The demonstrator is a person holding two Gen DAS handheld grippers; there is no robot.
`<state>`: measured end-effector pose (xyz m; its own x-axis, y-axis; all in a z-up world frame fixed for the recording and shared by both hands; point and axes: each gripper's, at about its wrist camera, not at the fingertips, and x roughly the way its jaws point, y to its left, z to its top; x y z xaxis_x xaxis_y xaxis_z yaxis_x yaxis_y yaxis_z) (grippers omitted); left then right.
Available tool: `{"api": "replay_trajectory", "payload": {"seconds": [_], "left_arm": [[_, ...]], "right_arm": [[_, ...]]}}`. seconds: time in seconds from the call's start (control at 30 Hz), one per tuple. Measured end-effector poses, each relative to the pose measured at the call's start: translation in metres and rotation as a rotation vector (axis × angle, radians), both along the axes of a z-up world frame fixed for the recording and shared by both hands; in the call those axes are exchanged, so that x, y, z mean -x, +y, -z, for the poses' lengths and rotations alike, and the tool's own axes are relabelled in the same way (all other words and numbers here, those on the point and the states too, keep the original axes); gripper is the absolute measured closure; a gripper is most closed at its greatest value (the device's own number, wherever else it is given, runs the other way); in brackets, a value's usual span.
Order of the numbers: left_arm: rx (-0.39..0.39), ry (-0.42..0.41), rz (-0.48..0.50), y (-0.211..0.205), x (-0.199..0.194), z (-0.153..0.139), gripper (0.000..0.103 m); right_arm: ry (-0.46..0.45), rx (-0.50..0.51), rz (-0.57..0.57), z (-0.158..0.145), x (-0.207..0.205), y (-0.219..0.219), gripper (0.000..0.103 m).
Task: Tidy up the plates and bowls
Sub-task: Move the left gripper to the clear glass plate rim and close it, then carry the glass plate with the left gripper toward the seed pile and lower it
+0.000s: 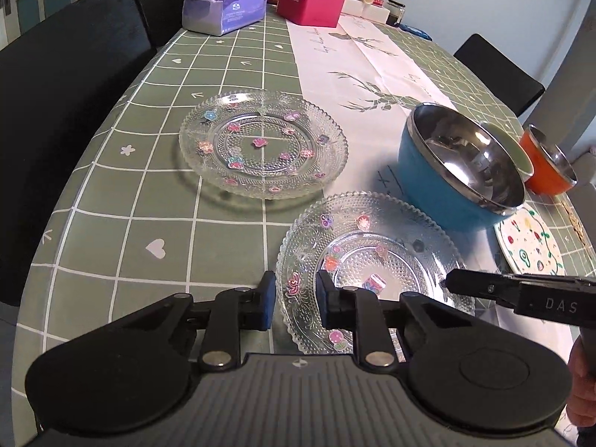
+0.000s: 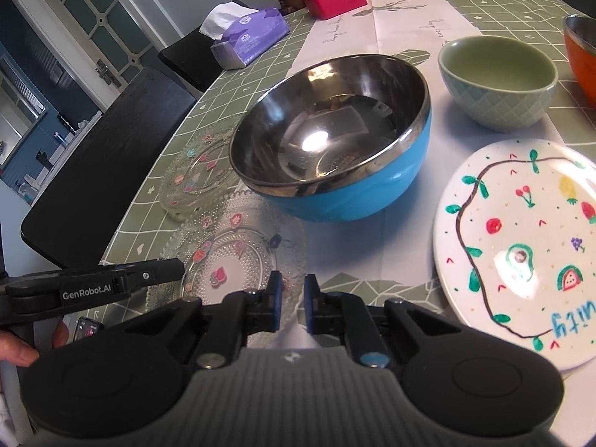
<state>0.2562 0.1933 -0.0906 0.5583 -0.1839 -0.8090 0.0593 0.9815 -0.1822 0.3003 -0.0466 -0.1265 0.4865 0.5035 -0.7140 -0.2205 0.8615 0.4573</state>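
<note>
While both tools were down at the near edge of the table (image 1: 111, 223), we saw them meet on one thing, the near glass plate (image 1: 372, 238). It lay flat, partly on the green checked cloth and partly on the white runner (image 1: 357, 67), just in front of the blue bowl (image 1: 428, 175).

The left gripper (image 1: 296, 298) straddled that plate's left rim. Its blue pads (image 1: 268, 298) stood a narrow way apart with the beaded edge between them. We could not tell whether they pressed on the glass or merely flanked it.

The right gripper (image 2: 291, 298) came in from the opposite side. Its fingers were drawn almost together, and the plate's right rim sat pinched in the slim gap. From the left wrist view its black tip rested right on that rim.

The far glass plate (image 1: 262, 145) sat apart to the left on the cloth, untouched. The blue bowl stood upright on the runner, its steel inside empty. Beyond it were the green bowl (image 2: 495, 85) and, near the right edge, the orange bowl (image 1: 547, 178). The painted plate (image 2: 521, 242) lay flat beside the blue bowl, close to the right gripper.

At the far end stood a tissue pack (image 1: 223, 11) and a pink box (image 1: 311, 0).
</note>
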Motion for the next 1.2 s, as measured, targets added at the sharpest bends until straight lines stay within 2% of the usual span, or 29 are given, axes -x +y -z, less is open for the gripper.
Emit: {"api": "replay_trajectory", "payload": {"seconds": [0.43,0.77,0.9,1.2], "left_arm": [[-0.027,0.053,0.033,-0.037,0.040,-0.021,0.078],[-0.017,0.033,0.089,-0.086,0.083,-0.040,0.078],[0.011,0.037,0.130,-0.107,0.104,-0.046,0.078],[0.014,0.079,0.211,-0.152,0.131,-0.037,0.078]], "right_arm": [[0.003,0.042,-0.019,-0.021,0.029,-0.022,0.095],[0.025,0.039,0.009,-0.040,0.076,-0.075,0.095],[0.052,0.039,0.022,-0.044,0.099,-0.102,0.095],[0.121,0.062,0.063,-0.033,0.138,-0.150,0.094]]}}
